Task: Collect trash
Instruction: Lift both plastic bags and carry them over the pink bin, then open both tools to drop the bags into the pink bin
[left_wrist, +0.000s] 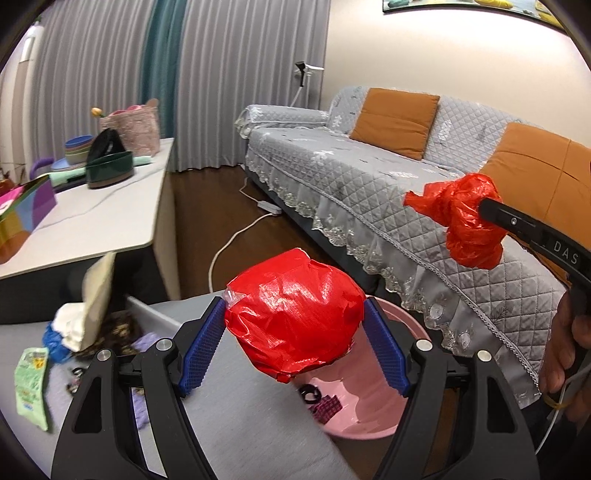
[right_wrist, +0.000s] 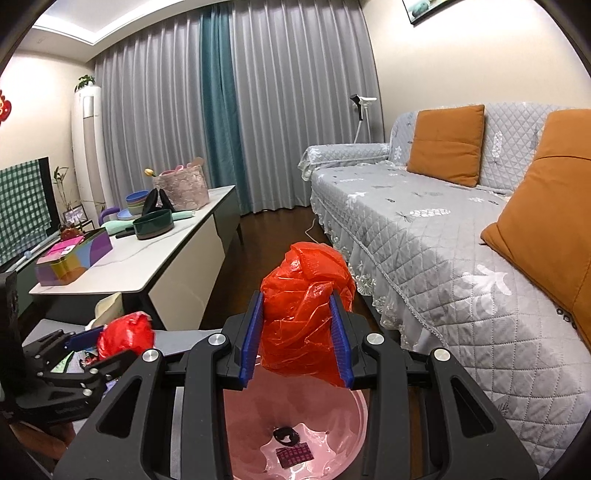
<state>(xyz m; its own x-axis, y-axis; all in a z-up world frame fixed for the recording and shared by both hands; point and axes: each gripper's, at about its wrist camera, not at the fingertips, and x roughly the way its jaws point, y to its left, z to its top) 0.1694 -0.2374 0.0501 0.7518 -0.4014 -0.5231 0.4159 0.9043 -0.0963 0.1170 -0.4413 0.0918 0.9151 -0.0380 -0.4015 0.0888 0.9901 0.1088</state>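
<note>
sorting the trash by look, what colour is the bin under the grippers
Pink: the bin shows best in the right wrist view, below the right gripper.

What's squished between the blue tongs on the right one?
A crumpled red plastic bag is pinched between the right tongs, hanging over the pink bin. The right wrist view shows it best.
</note>
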